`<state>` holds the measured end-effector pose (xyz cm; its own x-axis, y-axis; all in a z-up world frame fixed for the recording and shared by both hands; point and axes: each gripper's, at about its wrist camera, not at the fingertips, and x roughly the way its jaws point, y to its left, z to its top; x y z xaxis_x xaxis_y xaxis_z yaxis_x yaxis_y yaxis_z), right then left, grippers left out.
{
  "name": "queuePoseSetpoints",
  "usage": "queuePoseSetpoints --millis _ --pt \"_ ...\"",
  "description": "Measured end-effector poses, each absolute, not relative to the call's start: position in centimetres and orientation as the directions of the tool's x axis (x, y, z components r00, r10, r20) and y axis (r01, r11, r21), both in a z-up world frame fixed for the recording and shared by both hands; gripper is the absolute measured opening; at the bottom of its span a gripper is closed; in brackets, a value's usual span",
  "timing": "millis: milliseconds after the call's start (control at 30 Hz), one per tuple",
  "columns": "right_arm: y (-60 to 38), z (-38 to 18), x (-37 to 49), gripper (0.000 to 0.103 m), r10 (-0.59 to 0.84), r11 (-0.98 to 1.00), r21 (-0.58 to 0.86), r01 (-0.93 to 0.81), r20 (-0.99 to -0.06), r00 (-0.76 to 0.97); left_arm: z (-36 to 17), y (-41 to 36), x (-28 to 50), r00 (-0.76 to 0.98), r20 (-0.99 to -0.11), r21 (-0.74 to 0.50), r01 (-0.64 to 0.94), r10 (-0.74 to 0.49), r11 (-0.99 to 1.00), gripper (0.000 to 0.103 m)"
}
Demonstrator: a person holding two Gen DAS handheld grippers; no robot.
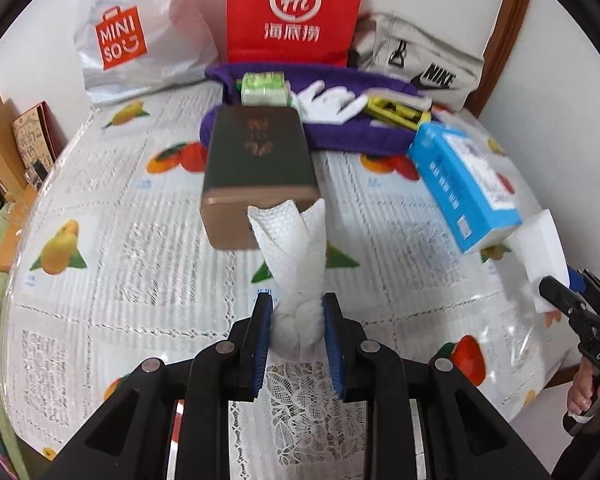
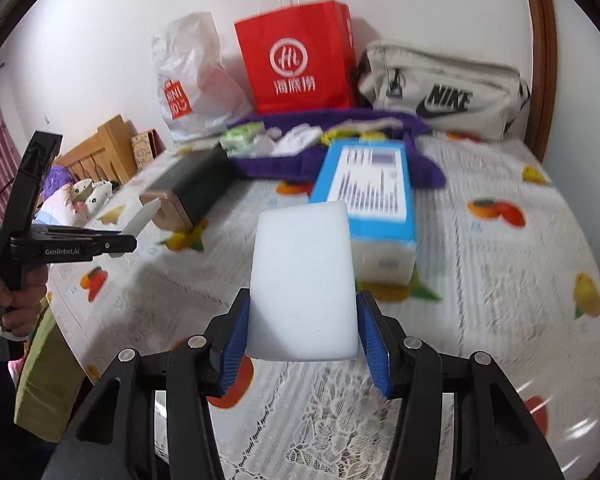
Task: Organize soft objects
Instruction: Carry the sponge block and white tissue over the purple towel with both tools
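My left gripper [image 1: 297,310] is shut on a twisted white paper towel [image 1: 296,256] and holds it above the fruit-print tablecloth [image 1: 120,248]. My right gripper [image 2: 303,322] is shut on a white sponge block [image 2: 303,280]. The sponge also shows in the left wrist view [image 1: 544,248] at the far right. The left gripper shows at the left of the right wrist view [image 2: 120,244] with the towel's tip [image 2: 142,218]. A purple cloth [image 1: 340,136] at the back holds white gloves [image 1: 332,102], a green packet [image 1: 264,88] and yellow items [image 1: 396,110].
A dark green box [image 1: 256,168] and a blue carton [image 1: 464,184] stand mid-table. A Miniso plastic bag [image 1: 136,40], a red paper bag [image 1: 296,8] and a grey Nike bag [image 1: 420,60] line the wall. A wooden headboard [image 2: 100,148] is at left.
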<state>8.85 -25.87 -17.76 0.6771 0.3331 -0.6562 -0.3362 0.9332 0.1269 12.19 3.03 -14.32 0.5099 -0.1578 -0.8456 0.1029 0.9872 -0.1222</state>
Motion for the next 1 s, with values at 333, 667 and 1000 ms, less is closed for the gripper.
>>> queuePoseSetpoints --millis 333,667,1000 --pt "-26.2 -11.2 10.2 0.051 0.328 0.939 0.107 -0.325 -0.559 0.762 -8.9 4.6 13.3 0.597 -0.786 -0.155 0.066 -0.164 0.986 0.024" --pt "-26.5 -7.0 13.8 0.052 0.312 0.946 0.085 -0.313 -0.503 0.806 -6.7 5.6 16.8 0.632 -0.763 -0.169 0.012 -0.138 0.986 0.024" --pt "-25.8 -6.0 19.5 0.052 0.337 0.937 0.093 -0.336 -0.489 0.805 -6.4 5.3 22.3 0.626 -0.768 -0.162 0.013 -0.134 0.987 0.024"
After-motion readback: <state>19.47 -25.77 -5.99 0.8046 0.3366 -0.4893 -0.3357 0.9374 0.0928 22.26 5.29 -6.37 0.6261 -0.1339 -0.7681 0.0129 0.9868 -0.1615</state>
